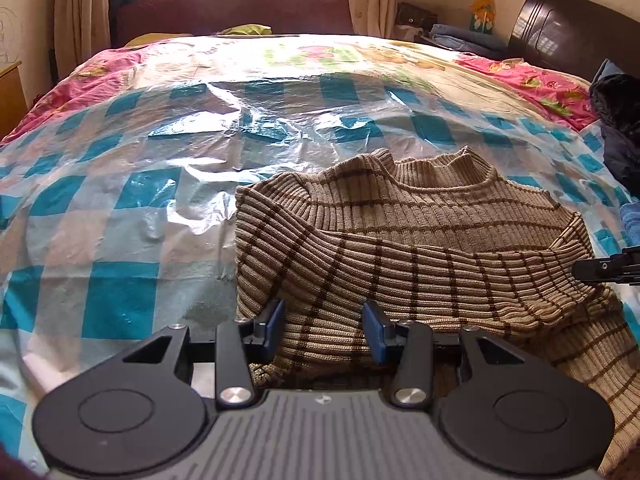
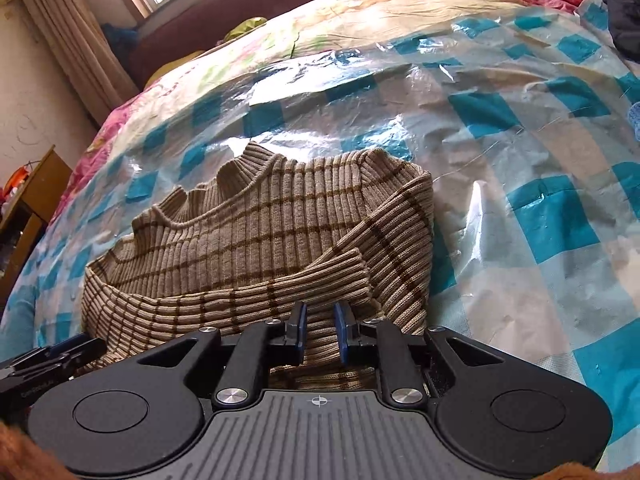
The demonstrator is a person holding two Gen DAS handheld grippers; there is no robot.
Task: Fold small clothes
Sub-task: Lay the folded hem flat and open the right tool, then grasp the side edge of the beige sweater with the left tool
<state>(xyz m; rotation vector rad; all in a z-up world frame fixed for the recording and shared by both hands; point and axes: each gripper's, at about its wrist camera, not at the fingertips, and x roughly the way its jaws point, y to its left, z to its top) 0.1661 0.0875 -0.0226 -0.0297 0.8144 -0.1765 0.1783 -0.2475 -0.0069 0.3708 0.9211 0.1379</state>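
Note:
A small tan ribbed sweater (image 1: 420, 232) with brown stripes lies on the bed, collar away from me, both sleeves folded across its front. It also shows in the right wrist view (image 2: 256, 240). My left gripper (image 1: 324, 324) is open, its blue-padded jaws wide apart over the sweater's near hem at its left side. My right gripper (image 2: 320, 330) has its jaws partly closed, with a fold of the near hem between them; I cannot tell if they pinch it. The right gripper's tip shows in the left wrist view (image 1: 600, 270), and the left gripper shows in the right wrist view (image 2: 52, 354).
The bed is covered by a crinkled clear plastic sheet (image 1: 140, 208) with blue checks over a floral quilt (image 1: 532, 80). Dark clothes (image 1: 620, 120) lie at the right edge. A dark headboard (image 1: 572, 28) and a maroon sofa (image 1: 240, 8) stand beyond.

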